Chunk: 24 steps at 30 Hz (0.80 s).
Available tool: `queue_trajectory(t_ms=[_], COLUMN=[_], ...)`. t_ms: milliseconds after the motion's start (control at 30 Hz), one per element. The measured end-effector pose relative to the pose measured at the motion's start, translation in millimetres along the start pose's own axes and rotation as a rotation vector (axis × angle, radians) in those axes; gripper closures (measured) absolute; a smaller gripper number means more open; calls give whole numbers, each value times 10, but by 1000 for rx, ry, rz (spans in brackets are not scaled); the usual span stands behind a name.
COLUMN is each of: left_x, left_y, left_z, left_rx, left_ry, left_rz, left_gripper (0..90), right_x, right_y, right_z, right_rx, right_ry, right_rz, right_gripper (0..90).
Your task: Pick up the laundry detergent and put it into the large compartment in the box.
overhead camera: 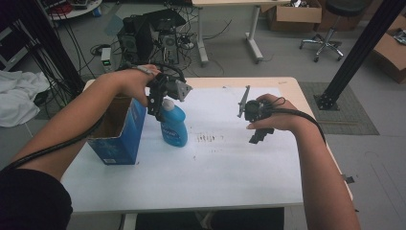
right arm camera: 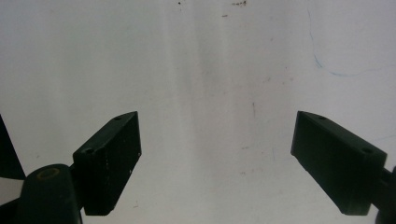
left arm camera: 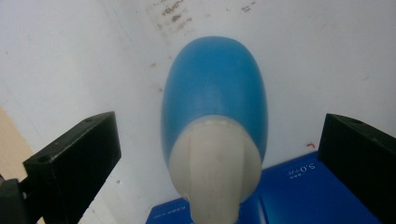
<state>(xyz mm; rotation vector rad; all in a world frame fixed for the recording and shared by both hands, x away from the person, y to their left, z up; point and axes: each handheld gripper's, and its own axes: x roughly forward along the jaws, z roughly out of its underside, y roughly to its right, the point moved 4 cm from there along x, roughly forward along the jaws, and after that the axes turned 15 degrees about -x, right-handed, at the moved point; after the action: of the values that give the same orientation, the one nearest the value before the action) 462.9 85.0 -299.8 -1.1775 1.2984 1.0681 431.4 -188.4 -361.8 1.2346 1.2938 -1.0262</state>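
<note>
My left gripper (left arm camera: 219, 154) hangs over the blue bottle (overhead camera: 172, 122), jaws spread wide of its white cap (left arm camera: 215, 168). The bottle stands upright just beside the blue box (overhead camera: 117, 132) on the white table (overhead camera: 215, 167). My right gripper (right arm camera: 217, 154) gapes apart above bare tabletop.

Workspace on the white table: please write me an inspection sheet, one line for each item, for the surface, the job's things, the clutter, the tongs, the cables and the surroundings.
Surface: white table top with small dark marks near the middle.
Job's things: blue bottle with a pale cap stands upright beside an open blue box; whether they touch, cannot tell.
Clutter: nothing seen on the table.
Tongs: left tongs open, jaws on either side of the bottle's cap, not touching it; right tongs open, above bare table.
Cables: one black cable along the left forearm, one around the right wrist.
Surroundings: computer equipment, second table, swivel chair, cardboard boxes, white cloth.
</note>
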Motion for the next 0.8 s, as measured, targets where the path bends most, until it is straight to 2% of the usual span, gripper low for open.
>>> queue_trajectory(t_ms=[133,367,800], left_x=[87,188,322], left_y=[3,9,2], left_z=[-8,-32,-40], left_rx=[3,19,13], left_ry=[-33,-35,-55], left_rz=[-13,-18,-24], left_gripper=[1,1,7], right_x=[32,52,25], right_y=[-1,11,-10], right_z=[-12,-25,-17], right_rx=[3,1,3], right_ry=[0,1,9], right_rz=[-4,-3,10], right_gripper=[163,163,163])
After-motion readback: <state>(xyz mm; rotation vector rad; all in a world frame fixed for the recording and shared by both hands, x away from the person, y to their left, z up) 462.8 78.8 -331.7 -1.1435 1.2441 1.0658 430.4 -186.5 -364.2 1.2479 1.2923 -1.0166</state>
